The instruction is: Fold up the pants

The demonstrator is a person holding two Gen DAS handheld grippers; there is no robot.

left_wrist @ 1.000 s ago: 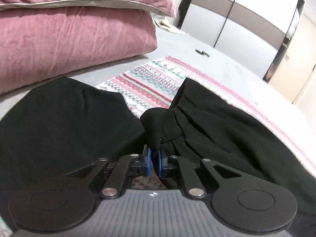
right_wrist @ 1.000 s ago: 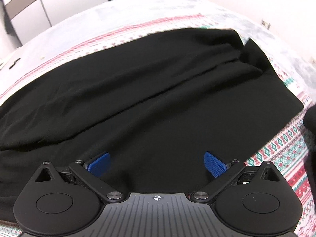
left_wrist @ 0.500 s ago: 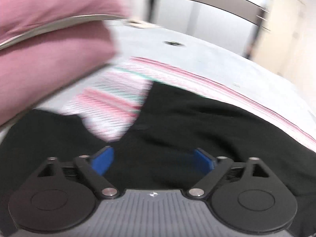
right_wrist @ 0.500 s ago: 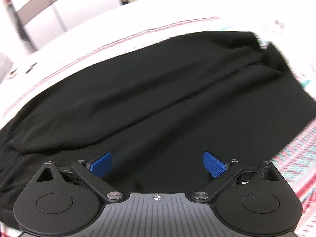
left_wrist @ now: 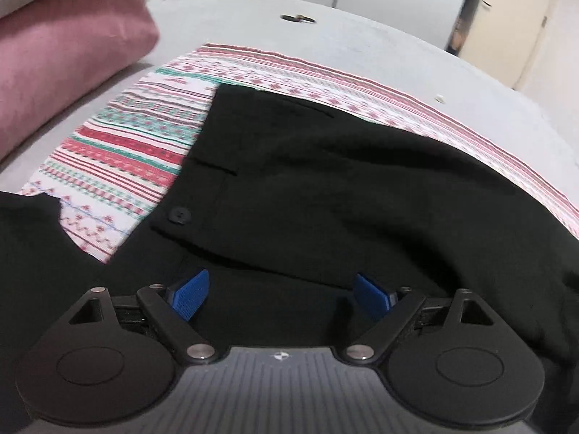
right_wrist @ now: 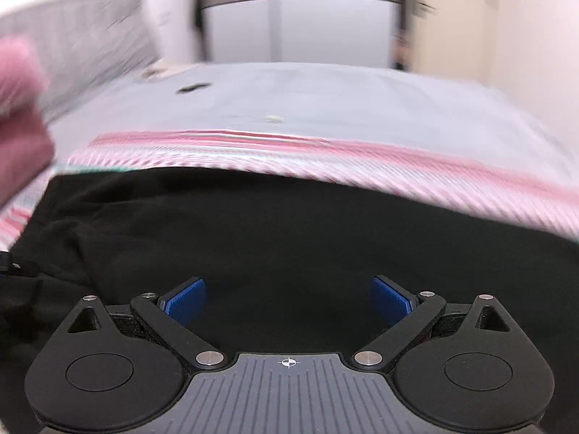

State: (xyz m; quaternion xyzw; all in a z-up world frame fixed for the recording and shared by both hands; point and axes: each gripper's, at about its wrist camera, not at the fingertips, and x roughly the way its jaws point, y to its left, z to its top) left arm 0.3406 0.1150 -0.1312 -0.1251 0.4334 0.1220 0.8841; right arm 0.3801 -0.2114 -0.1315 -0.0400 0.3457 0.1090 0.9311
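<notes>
Hovering, left gripper point(left_wrist: 280, 294): its jaws are standing wide apart, having just been opening; nothing is lying between the two blue pads point(left_wrist: 190, 298), and they are touching nothing.
Right gripper point(right_wrist: 287, 300): its jaws are also standing wide apart, gripping nothing, with black cloth showing past them.
Pants point(left_wrist: 325, 188): one black pair is lying spread on a patterned cloth point(left_wrist: 137, 144) on the bed point(left_wrist: 362, 50), the waistband end pointing toward the pillows; it is lying just ahead of both grippers.
Button point(left_wrist: 180, 214): one black button is showing on the waistband, near the left edge of the pants.
Second black piece point(left_wrist: 39, 253): it is lying at the left of the left wrist view, apart from the waistband across a strip of the cloth; whether it belongs to the same pants I cannot tell.
Cloth: one, striped in red, green and white, is lying under the pants.
Pillows point(left_wrist: 61, 54): two pink ones are sitting stacked at the far left.
Small items on the bed: one dark thing point(left_wrist: 297, 18) and one pale speck point(left_wrist: 440, 98) are lying beyond the cloth, too small to identify.
Right wrist view: it is blurring heavily.
</notes>
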